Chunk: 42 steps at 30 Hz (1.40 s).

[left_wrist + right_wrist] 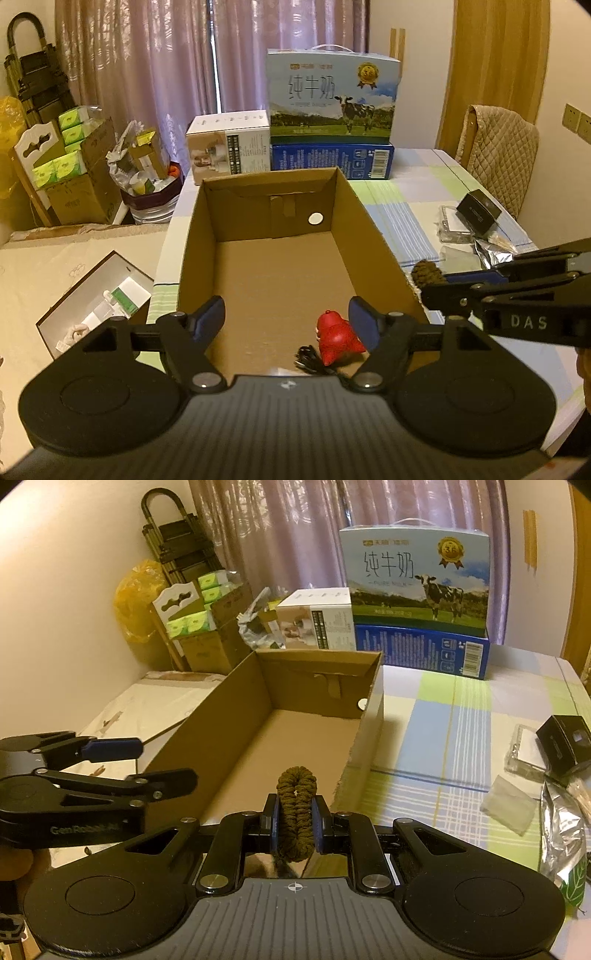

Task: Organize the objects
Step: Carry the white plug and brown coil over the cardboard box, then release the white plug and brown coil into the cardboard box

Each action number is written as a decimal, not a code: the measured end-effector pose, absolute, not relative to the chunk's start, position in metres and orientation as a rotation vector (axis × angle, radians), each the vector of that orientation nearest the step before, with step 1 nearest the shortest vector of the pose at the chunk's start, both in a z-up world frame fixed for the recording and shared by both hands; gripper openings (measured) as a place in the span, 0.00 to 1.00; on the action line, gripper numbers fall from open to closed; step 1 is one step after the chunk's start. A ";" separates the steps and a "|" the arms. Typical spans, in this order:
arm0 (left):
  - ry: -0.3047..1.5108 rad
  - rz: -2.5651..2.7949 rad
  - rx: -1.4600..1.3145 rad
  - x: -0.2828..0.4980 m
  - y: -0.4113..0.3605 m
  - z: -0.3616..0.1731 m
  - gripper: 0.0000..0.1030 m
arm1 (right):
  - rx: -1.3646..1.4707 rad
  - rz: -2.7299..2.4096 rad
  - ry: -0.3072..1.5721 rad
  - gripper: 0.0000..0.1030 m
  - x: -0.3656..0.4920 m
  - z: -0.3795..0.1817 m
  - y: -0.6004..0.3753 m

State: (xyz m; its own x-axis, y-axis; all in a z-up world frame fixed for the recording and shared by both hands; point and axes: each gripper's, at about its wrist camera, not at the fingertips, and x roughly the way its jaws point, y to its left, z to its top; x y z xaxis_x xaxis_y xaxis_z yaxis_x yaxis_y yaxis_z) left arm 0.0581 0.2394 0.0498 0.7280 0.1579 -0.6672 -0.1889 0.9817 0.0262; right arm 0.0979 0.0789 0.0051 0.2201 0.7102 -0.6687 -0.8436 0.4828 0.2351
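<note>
An open cardboard box (280,258) is seen standing on the counter (417,192), which is covered with a checked cloth of green, blue and white. The left tongs (286,317) are held wide open over the near end of the box, nothing being gripped between the blue pads (212,314). On the box floor, just beside the right-hand pad, a small red toy (338,338) is lying, with a thin black cord (308,360) coiled next to it. The right tongs (295,821) are closed on a brown knitted hair tie (297,808), which is pinched upright between the pads so that its loop sticks up above them; it is held over the near right corner of the box, above the rim. In the left wrist view the same hair tie (426,275) is seen at the tip of the right tongs (436,284), close beside the box's right wall. Beyond the far end of the box, a milk carton (332,94) printed with a cow is stacked on a blue box (332,160), and a white product box (229,147) stands to their left. On the right part of the counter, well apart from the cardboard box, a small black box (567,744), a clear plastic case (524,751) and a silver foil pouch (561,830) are lying.
</note>
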 end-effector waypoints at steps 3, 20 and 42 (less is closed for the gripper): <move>0.730 0.206 -0.052 0.054 0.245 0.049 0.67 | -0.185 1.087 0.813 0.14 0.099 0.004 0.079; 0.721 0.283 -0.104 0.029 0.271 0.046 0.68 | -0.019 1.155 0.826 0.62 0.104 0.001 0.094; 0.681 0.139 -0.111 0.027 0.179 0.062 0.76 | -0.025 0.851 0.856 0.62 0.105 -0.010 -0.072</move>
